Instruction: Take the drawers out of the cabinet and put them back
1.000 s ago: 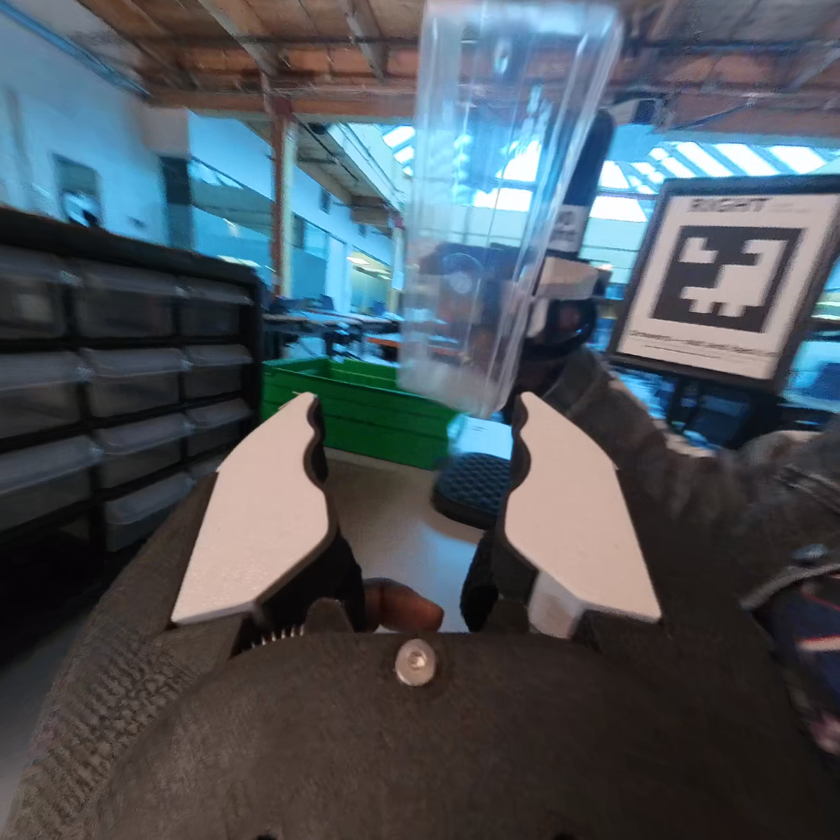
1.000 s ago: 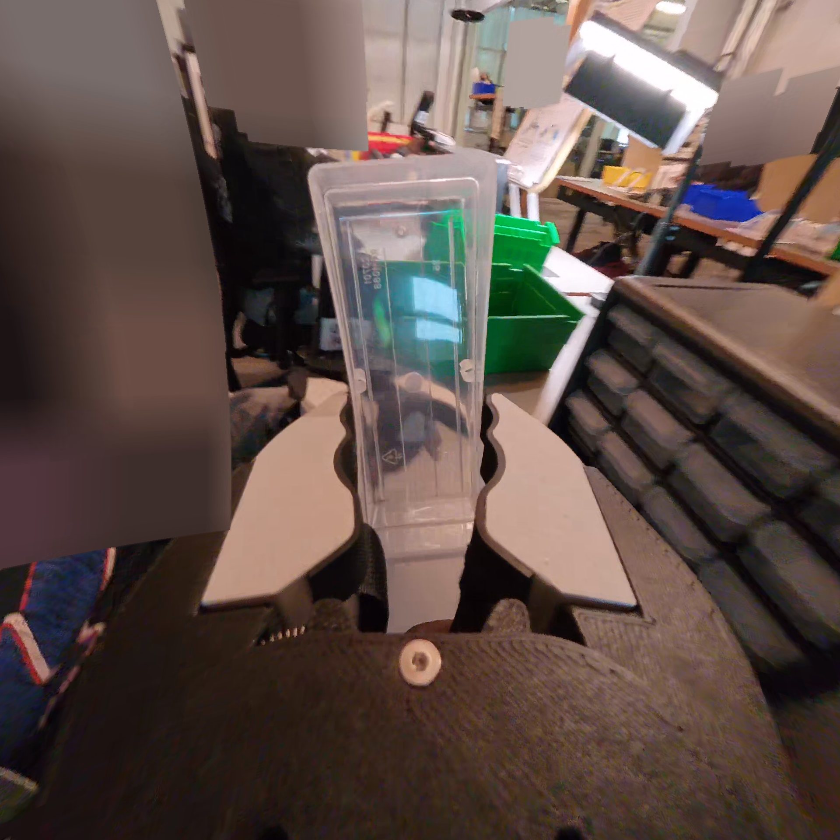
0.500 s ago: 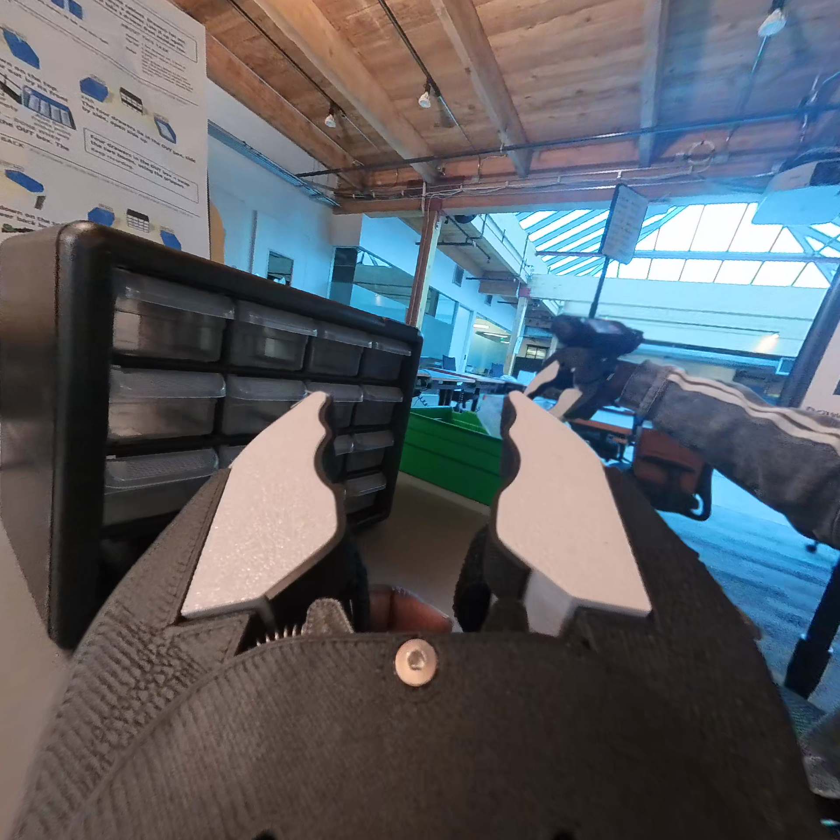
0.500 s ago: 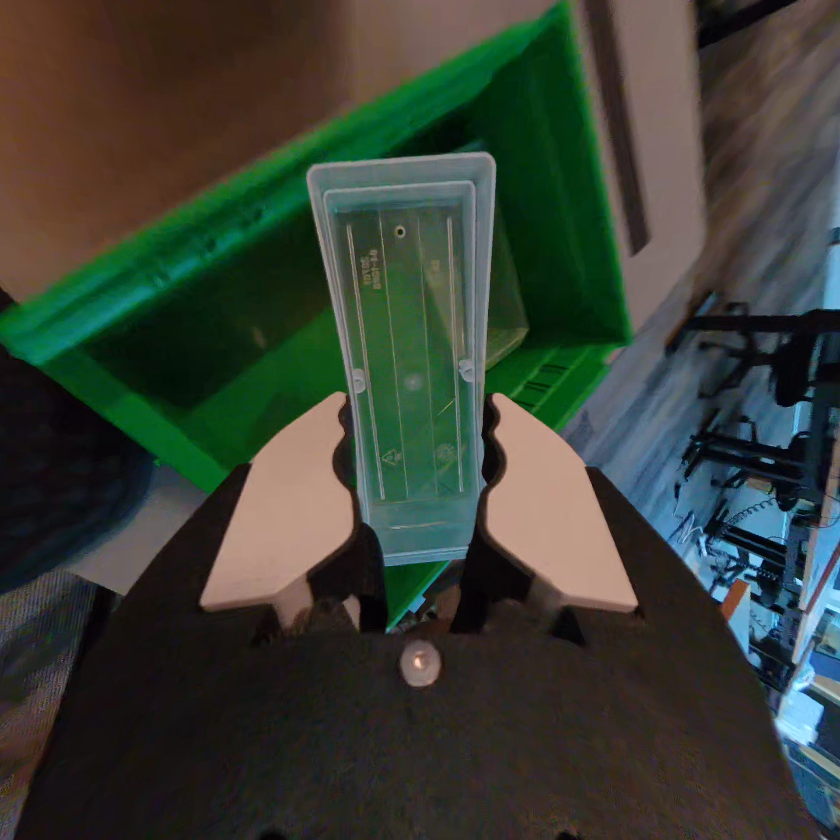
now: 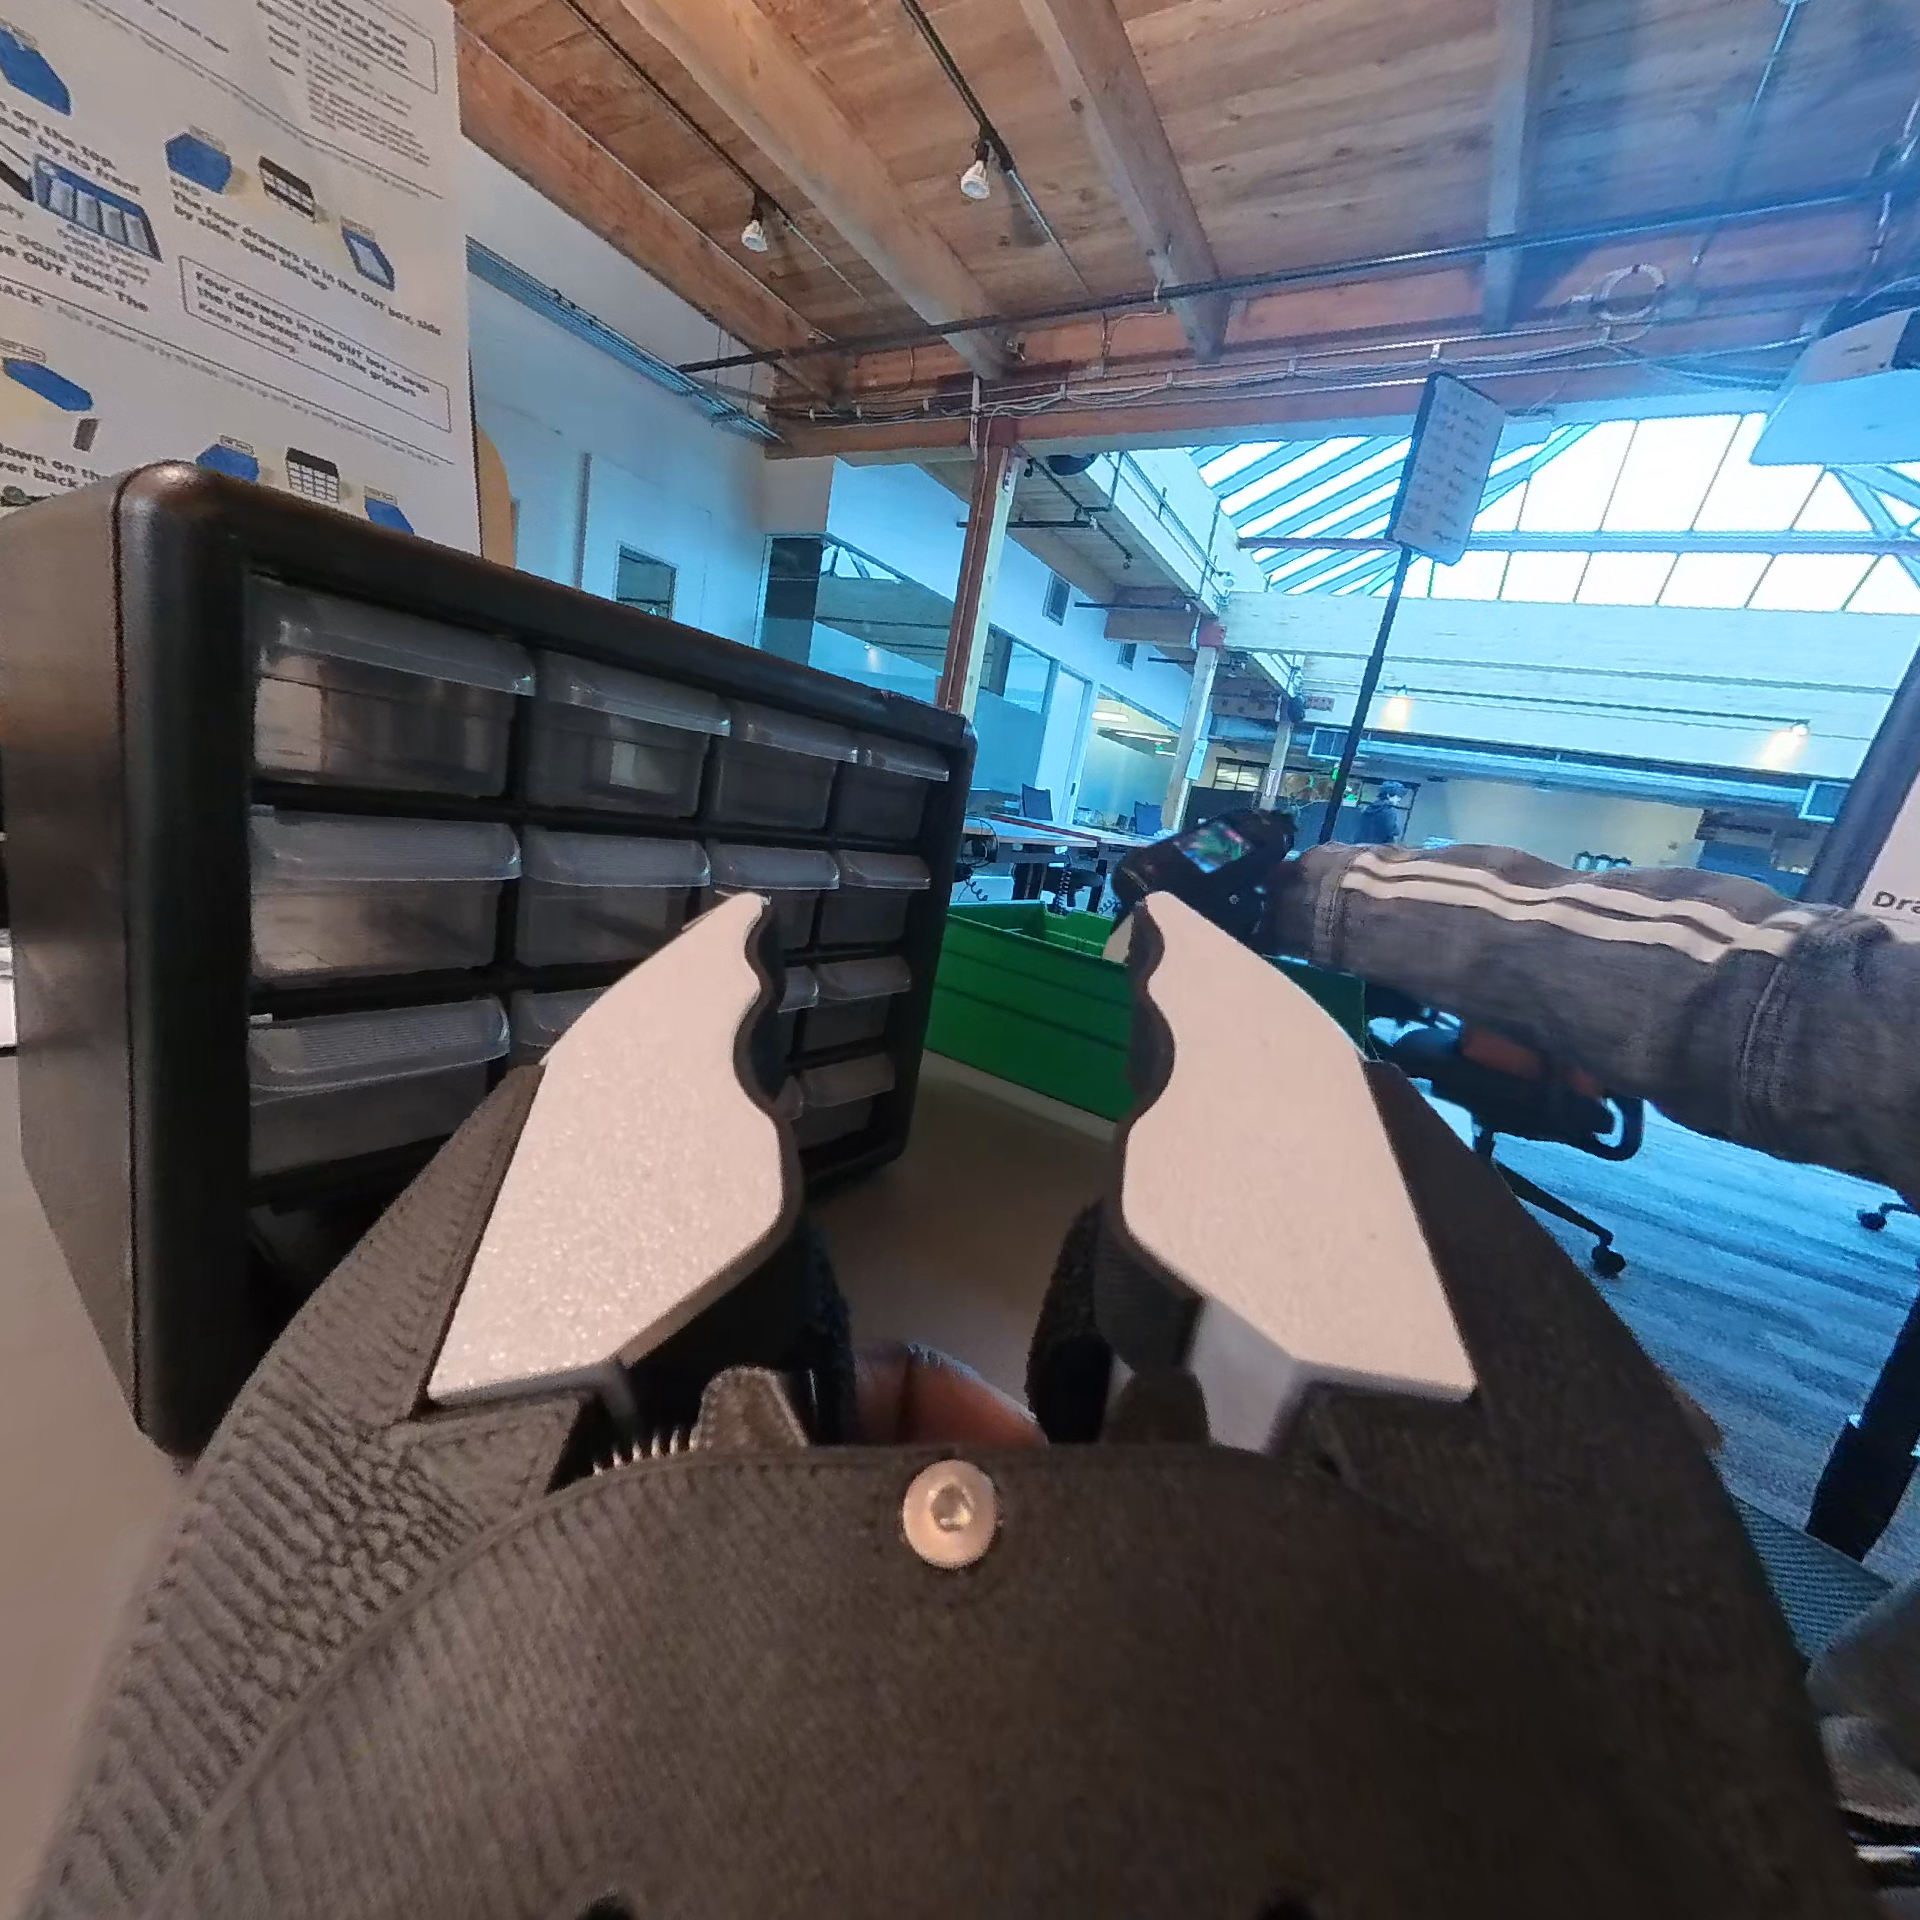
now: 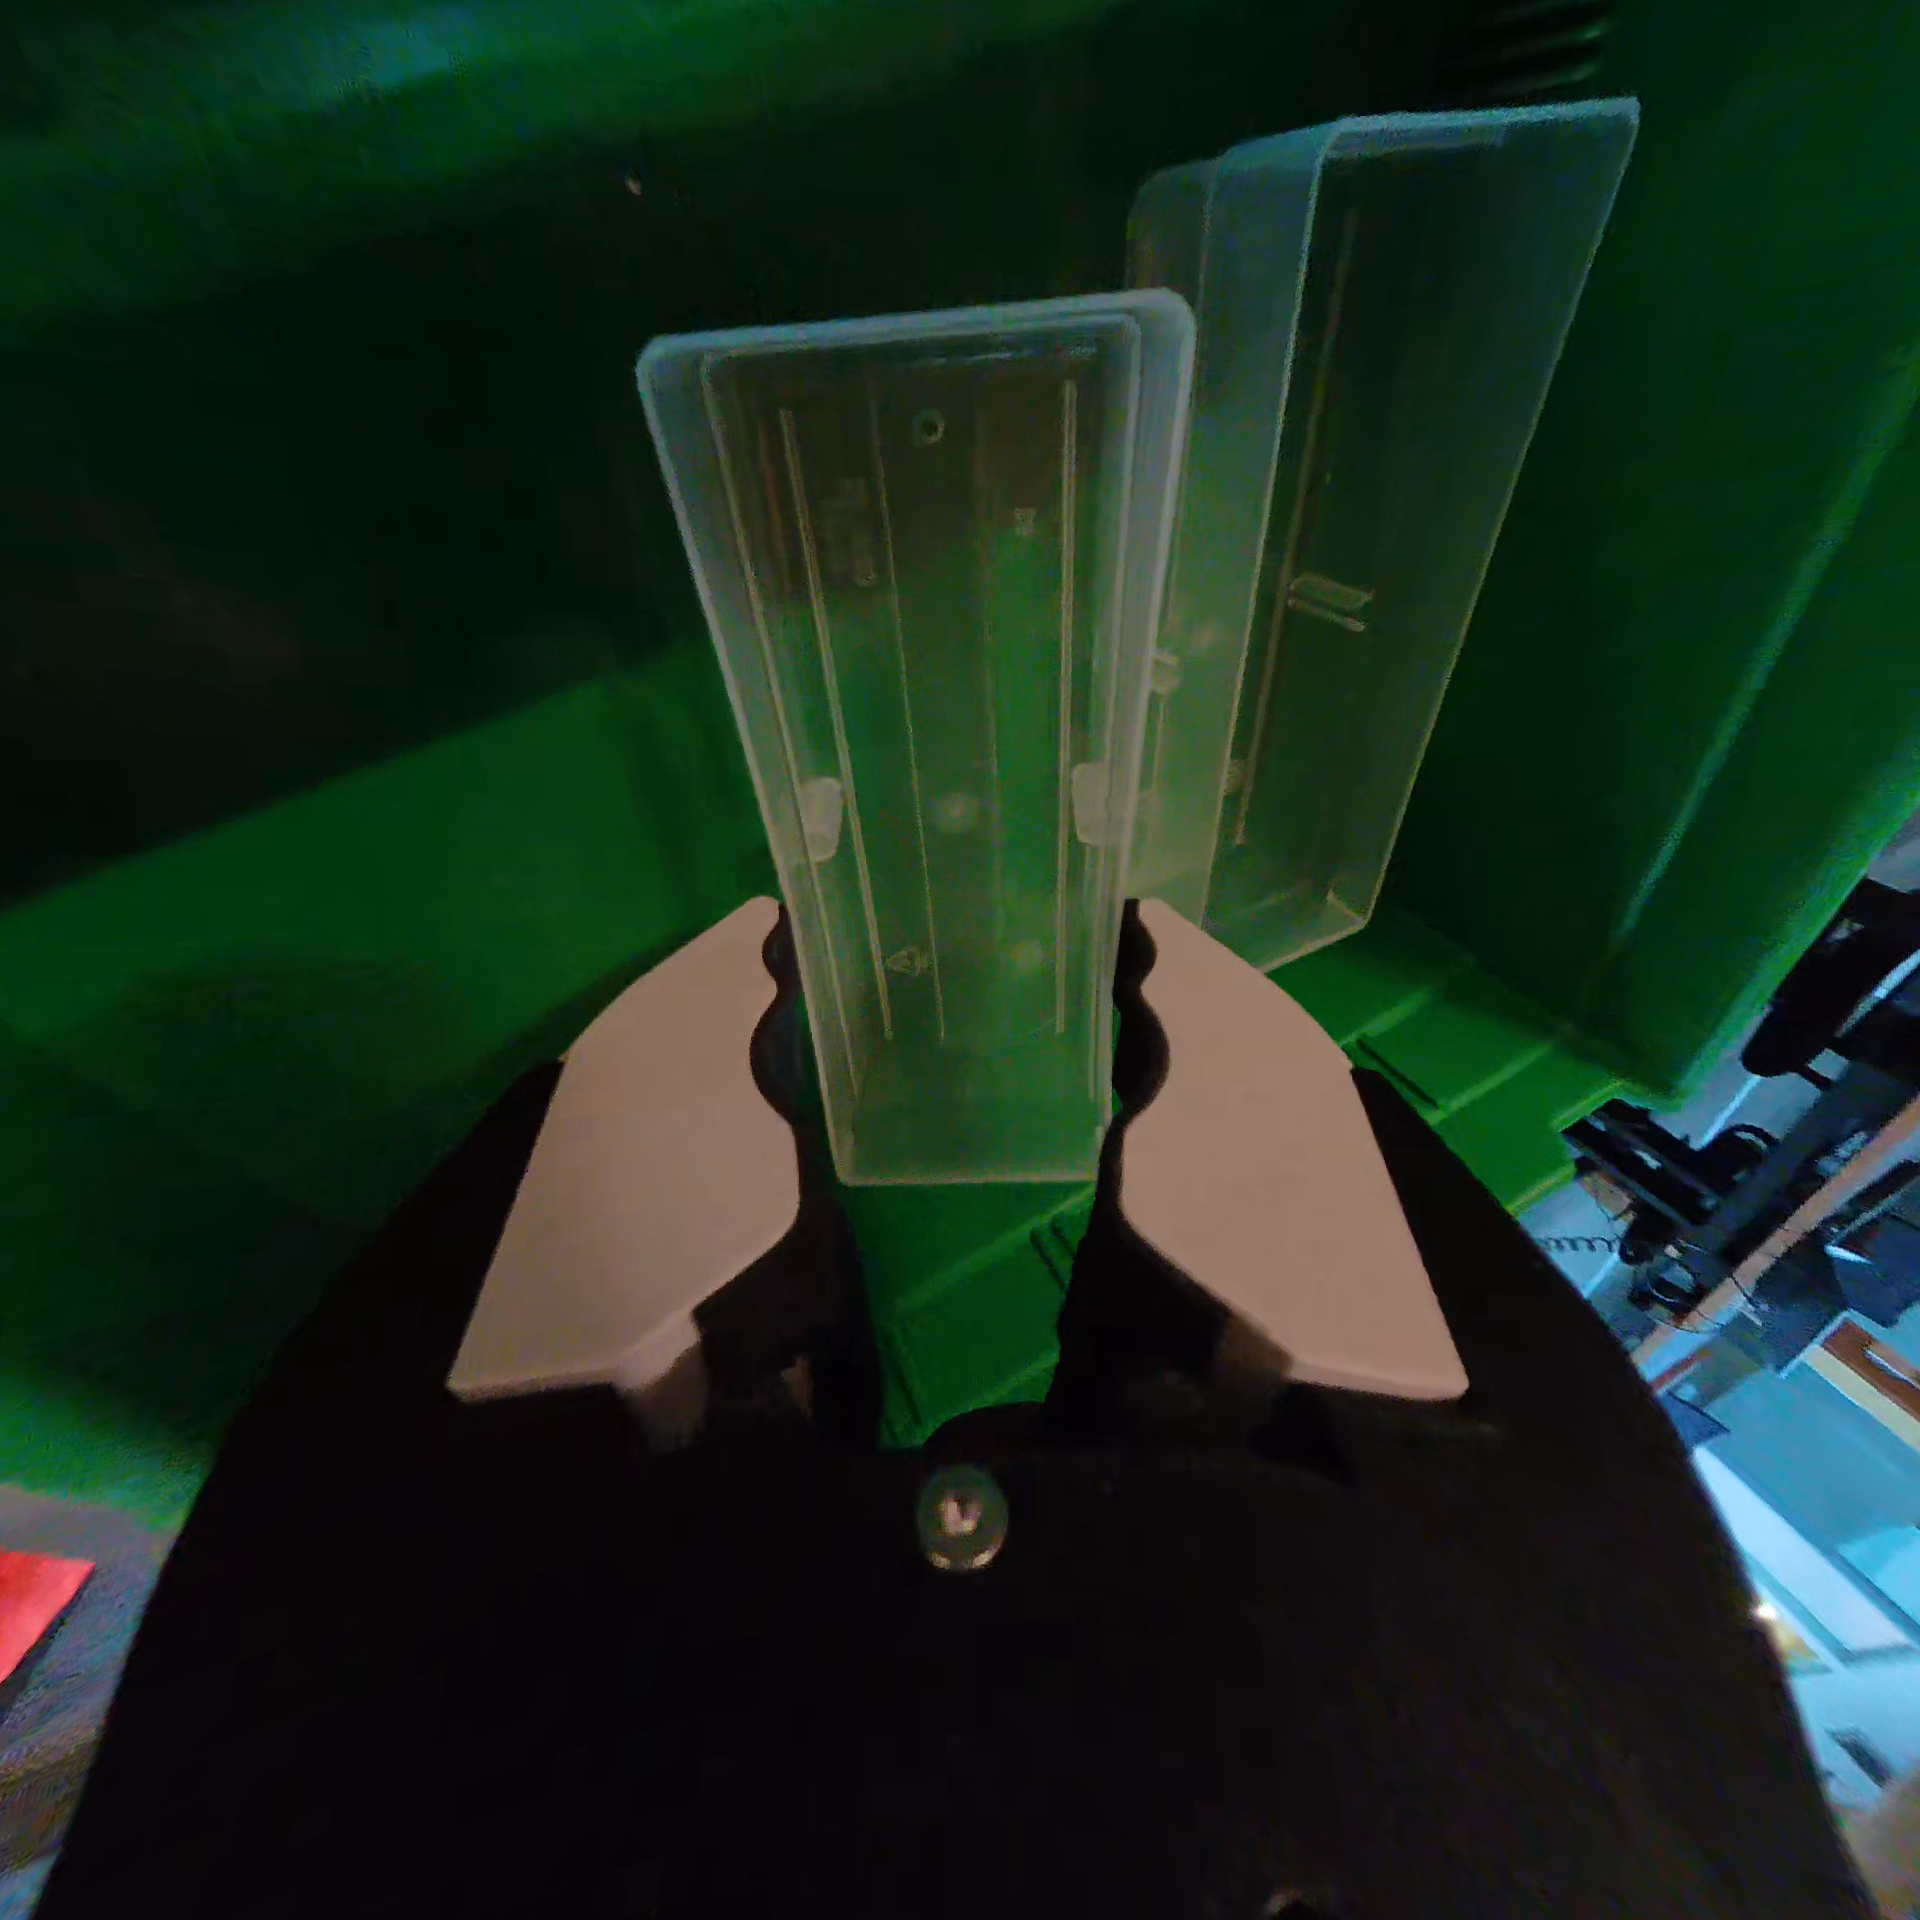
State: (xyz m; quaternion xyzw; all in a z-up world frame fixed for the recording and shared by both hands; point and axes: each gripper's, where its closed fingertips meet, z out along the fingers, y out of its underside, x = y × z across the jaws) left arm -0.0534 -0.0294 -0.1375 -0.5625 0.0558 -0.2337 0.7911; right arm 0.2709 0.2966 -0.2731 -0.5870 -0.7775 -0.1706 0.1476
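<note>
A black cabinet [image 5: 156, 935] with rows of clear drawers [image 5: 384, 717] stands on the table at the left of the left wrist view. My left gripper [image 5: 945, 925] is open and empty, pointing past the cabinet's front toward a green bin [image 5: 1018, 997]. My right gripper [image 6: 951, 925] is shut on a clear drawer [image 6: 935, 675] and holds it inside the green bin [image 6: 364, 935], next to a second clear drawer [image 6: 1382, 499] that lies in the bin. The right gripper [image 5: 1205, 862] also shows over the bin in the left wrist view, on a grey sleeve [image 5: 1610, 977].
A poster board [image 5: 208, 239] stands behind the cabinet. The tan table top [image 5: 987, 1153] runs between cabinet and bin. An office chair [image 5: 1517, 1101] stands on the floor beyond the table's right edge. A dark post [image 5: 1870, 1434] rises at the far right.
My right gripper has carried the clear drawer down into the green bin beside the other drawer. My left gripper has swung to face the cabinet and stays open.
</note>
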